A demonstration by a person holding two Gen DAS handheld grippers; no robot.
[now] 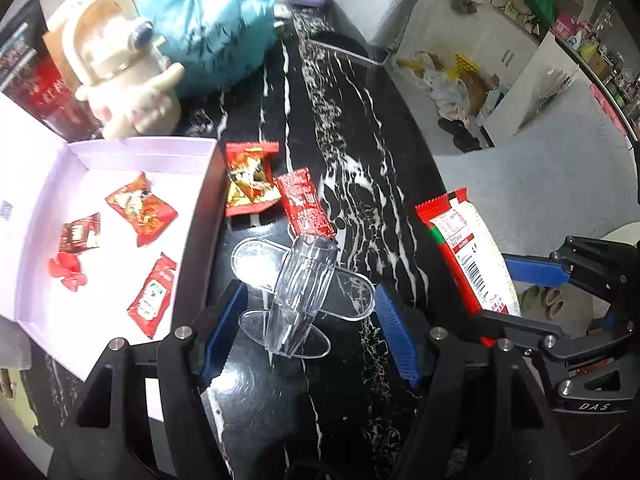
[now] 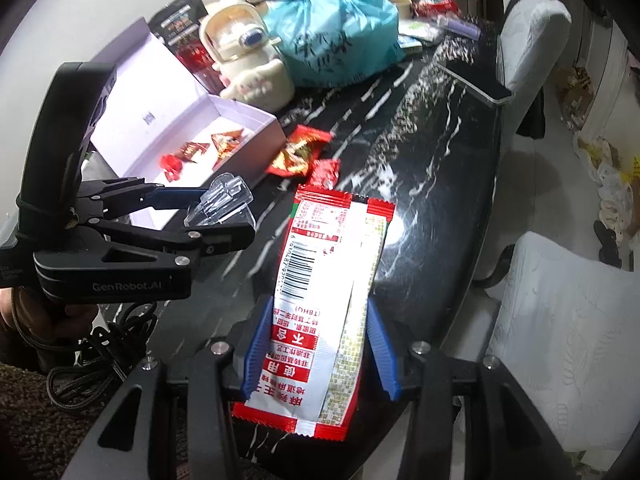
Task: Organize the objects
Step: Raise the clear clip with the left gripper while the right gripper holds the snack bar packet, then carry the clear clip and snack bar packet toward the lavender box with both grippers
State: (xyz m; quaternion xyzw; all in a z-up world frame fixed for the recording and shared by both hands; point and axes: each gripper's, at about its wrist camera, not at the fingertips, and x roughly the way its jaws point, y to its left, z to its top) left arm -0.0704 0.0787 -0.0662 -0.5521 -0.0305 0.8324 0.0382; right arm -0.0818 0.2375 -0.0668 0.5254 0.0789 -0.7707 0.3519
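My left gripper point(image 1: 310, 320) is shut on a clear plastic plane-shaped piece point(image 1: 304, 292), its wings spanning the blue pads. The right wrist view shows that piece point(image 2: 222, 200) lifted off the table in the left gripper point(image 2: 234, 216). My right gripper point(image 2: 320, 348) is shut on a long red-and-white snack packet point(image 2: 328, 264), which sticks out forward over the table; the same packet point(image 1: 466, 252) shows in the left wrist view, in the right gripper point(image 1: 496, 290). An open white box point(image 1: 200, 216) at the left holds several red sachets. A red-gold packet point(image 1: 250, 180) and a red sachet point(image 1: 304, 200) lie beside it.
The black marbled table point(image 1: 360, 140) carries a cream toy-like container point(image 1: 120, 68) and a teal bag point(image 1: 208, 28) at the back. The white box's lid point(image 2: 160, 92) stands up. Grey chairs point(image 2: 560, 340) stand along the table's right edge. A hand point(image 2: 60, 320) holds the left gripper.
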